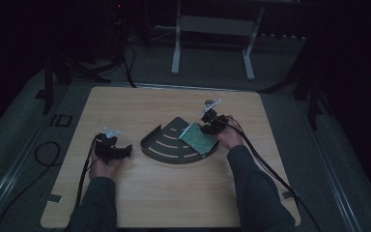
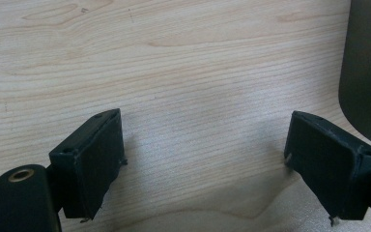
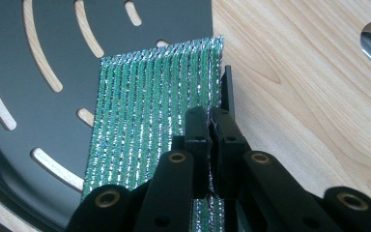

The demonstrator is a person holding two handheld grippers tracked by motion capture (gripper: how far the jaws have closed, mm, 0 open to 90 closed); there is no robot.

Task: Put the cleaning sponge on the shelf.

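Pinching the right edge of a green, silver-striped sponge cloth (image 3: 149, 125), the right gripper (image 3: 211, 126) has its two black jaws drawn nearly together, with the cloth's edge caught between them. Its jaws look clenched on that edge in the right gripper view. In the high view the right gripper (image 1: 211, 124) sits at the far right side of a dark fan-shaped tray (image 1: 166, 145), and the sponge cloth (image 1: 197, 137) lies tilted over the tray's right part, its near end over the tray's rim. The tray (image 3: 53, 58) is a flat dark plate with curved slots through which the pale wood shows. It rests near the middle of the wooden counter (image 1: 174, 193).

The left gripper (image 1: 113, 149) lies well apart from the tray, to its left, held low over the counter in the person's left hand (image 1: 101, 166). In the left gripper view its jaws stand wide apart, released, with nothing but bare wood (image 2: 198, 72) between them; the left gripper (image 2: 205, 154) points across the grain, and the dark edge of the tray (image 2: 367, 72) shows at the right side of that view. The person's right hand (image 1: 229, 137) grips the right gripper from the near right, a dark sleeve (image 1: 256, 193) running back to the near edge. Cables trail from both grippers toward the near side.
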